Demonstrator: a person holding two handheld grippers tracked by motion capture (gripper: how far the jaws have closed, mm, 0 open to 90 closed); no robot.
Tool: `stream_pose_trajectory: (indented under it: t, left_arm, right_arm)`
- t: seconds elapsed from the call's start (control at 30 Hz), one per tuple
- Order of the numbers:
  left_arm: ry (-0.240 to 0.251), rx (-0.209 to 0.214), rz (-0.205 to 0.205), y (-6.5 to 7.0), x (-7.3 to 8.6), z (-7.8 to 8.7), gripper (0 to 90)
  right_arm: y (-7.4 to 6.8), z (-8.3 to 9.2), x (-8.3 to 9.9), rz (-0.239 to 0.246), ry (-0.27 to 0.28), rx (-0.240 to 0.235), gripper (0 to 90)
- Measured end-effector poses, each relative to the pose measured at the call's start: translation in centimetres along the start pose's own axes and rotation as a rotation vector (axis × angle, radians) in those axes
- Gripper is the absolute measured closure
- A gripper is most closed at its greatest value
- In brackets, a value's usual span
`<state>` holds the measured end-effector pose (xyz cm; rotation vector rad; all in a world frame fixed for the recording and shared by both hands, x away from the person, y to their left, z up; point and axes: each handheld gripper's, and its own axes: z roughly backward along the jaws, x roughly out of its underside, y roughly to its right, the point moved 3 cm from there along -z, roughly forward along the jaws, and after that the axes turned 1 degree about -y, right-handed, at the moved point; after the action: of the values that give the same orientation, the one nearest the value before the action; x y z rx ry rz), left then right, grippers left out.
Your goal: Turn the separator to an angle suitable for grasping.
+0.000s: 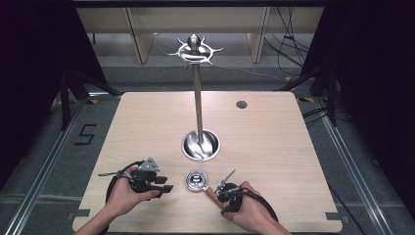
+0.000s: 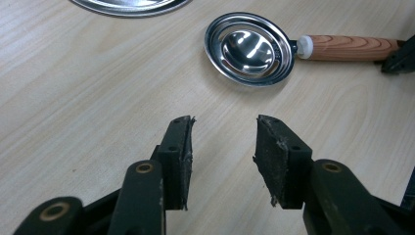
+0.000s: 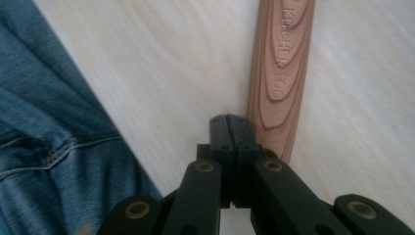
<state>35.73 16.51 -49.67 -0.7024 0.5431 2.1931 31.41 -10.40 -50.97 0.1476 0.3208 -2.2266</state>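
My left gripper (image 1: 169, 188) rests near the desk's (image 1: 274, 147) front edge, left of centre, its jaws spread with bare wood between them. In my left gripper view (image 2: 222, 147) they point toward the ladle (image 2: 249, 48), which lies ahead and apart from them.

The ladle (image 1: 196, 180) lies near the front edge at about the middle, its steel bowl up and its wooden handle (image 1: 211, 193) running toward my right hand (image 1: 252, 213). My right gripper (image 1: 219, 188) sits by the handle's end. In its own view (image 3: 228, 128) the jaws are pressed together with nothing between them, and the handle (image 3: 279, 73) lies just beside them. Raised letters run along the handle; I can make out "KITCHEN TOO", the rest hidden.

Past the ladle, near the desk's centre, stands a steel stand (image 1: 198, 98) with a round base (image 1: 200, 145) and hooks (image 1: 195, 50) at the top. Blue denim (image 3: 54, 156) shows beyond the front edge.
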Motion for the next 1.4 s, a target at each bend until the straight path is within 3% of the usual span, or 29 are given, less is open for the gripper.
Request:
stream_pose_trajectory:
  t: [0.2,0.27,0.37,0.53,0.57,0.6,0.7,0.77,0.97,1.03,1.27,1.3,1.33,1.4]
  left_arm:
    - [-0.002,-0.002,0.0,0.0,0.0,-0.1,56.8]
    - [-0.005,0.0,-0.012,0.0,0.0,0.0,56.8]
    - [-0.009,0.002,-0.014,0.0,0.0,-0.1,56.9]
    - [-0.002,0.001,-0.001,0.0,0.0,-0.1,56.8]
    - [0.005,0.01,-0.007,0.0,0.0,-0.1,56.8]
    - [0.005,0.01,-0.007,0.0,0.0,-0.1,56.9]
    - [-0.003,-0.001,0.003,0.0,0.1,-0.1,56.9]
    - [-0.005,-0.001,-0.008,-0.1,0.1,0.0,57.7]
    - [-0.007,-0.005,-0.009,-0.2,0.1,-0.1,58.6]
    - [-0.007,-0.005,-0.009,-0.2,0.1,-0.1,58.5]
    - [-0.006,-0.001,-0.007,-0.2,-0.1,-0.2,58.5]
    - [-0.005,0.0,-0.006,-0.2,-0.1,-0.2,58.6]
    - [-0.006,0.0,-0.016,-0.2,-0.1,-0.1,58.5]
    - [-0.006,0.0,-0.021,-0.3,-0.1,-0.1,58.6]
  right_arm:
    - [2.1,0.7,-0.1,-0.052,0.011,0.067,90.0]
    - [3.0,1.1,-0.3,-0.107,0.02,0.086,90.0]
    - [4.9,1.4,-0.8,-0.151,0.04,0.127,90.0]
    - [7.1,1.4,-2.1,-0.201,0.044,0.159,90.0]
    - [7.7,1.4,-2.4,-0.188,0.047,0.172,90.0]
    - [7.9,1.4,-2.8,-0.213,0.044,0.173,90.0]
    - [9.3,1.3,-3.8,-0.22,0.056,0.183,90.0]
    - [9.6,1.2,-4.5,-0.267,0.062,0.183,90.0]
    - [11.0,0.9,-6.3,-0.334,0.076,0.183,90.0]
    - [11.4,0.9,-6.8,-0.331,0.088,0.2,90.0]
    - [12.1,0.7,-8.3,-0.336,0.11,0.183,90.0]
    - [12.2,0.6,-8.3,-0.357,0.1,0.196,89.0]
    - [12.5,0.6,-8.3,-0.341,0.106,0.206,87.4]
    - [12.6,1.1,-8.3,-0.389,0.143,0.19,78.6]
